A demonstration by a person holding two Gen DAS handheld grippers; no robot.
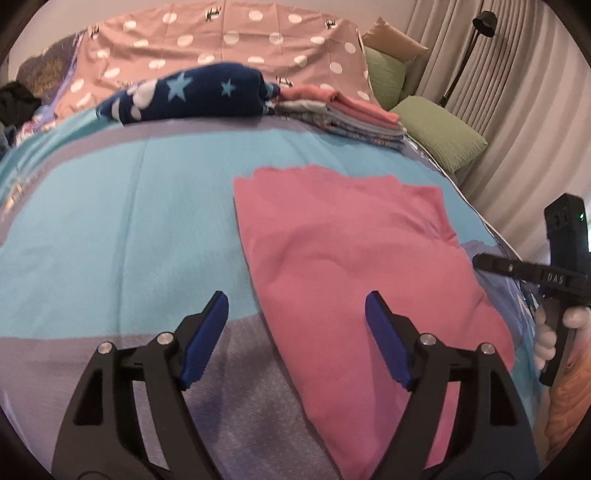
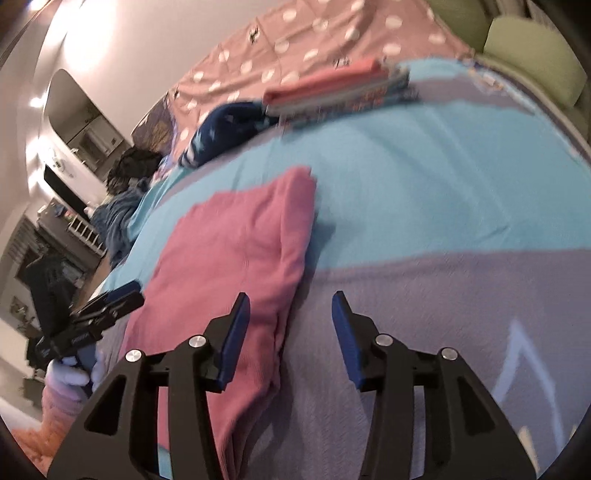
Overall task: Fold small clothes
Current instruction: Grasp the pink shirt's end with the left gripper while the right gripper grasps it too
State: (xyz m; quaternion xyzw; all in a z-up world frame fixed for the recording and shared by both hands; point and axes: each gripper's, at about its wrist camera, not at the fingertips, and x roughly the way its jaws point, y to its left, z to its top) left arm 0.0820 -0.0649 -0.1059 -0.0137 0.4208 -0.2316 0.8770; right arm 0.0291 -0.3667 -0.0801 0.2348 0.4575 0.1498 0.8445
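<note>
My left tongs are spread wide, nothing between the blue pads, hovering over the near edge of the bed. Right tongs also spread, gripping nothing; their left pad sits over the pink garment's edge, right pad over bare blanket.

The folded pink garment lies flat on the blanket, ahead and right of my left tongs; in the right wrist view the same piece runs ahead and left. It looks folded into a rough rectangle, layered edges showing on its near side. Neither pair of tongs is touching it as far as I can tell.

Each camera catches the other tool: right tongs body at the left view's right edge with gloved fingers on the handle, left tongs at the right view's left edge, also in a pale gloved hand.

Surface: a bed under a blanket with turquoise and grey-lilac bands. Farther back, a stack of folded clothes, pink on top, and touching it a navy star-print bundle. Behind those, a pink polka-dot cover. Green pillows and a tan cushion sit at the far right corner.

Room: pleated beige curtains and a black floor lamp on the right. Right wrist view shows a white wall with a bright glare, dark clothing heaped at the bed's far left side, cluttered shelves beyond, blurred.
</note>
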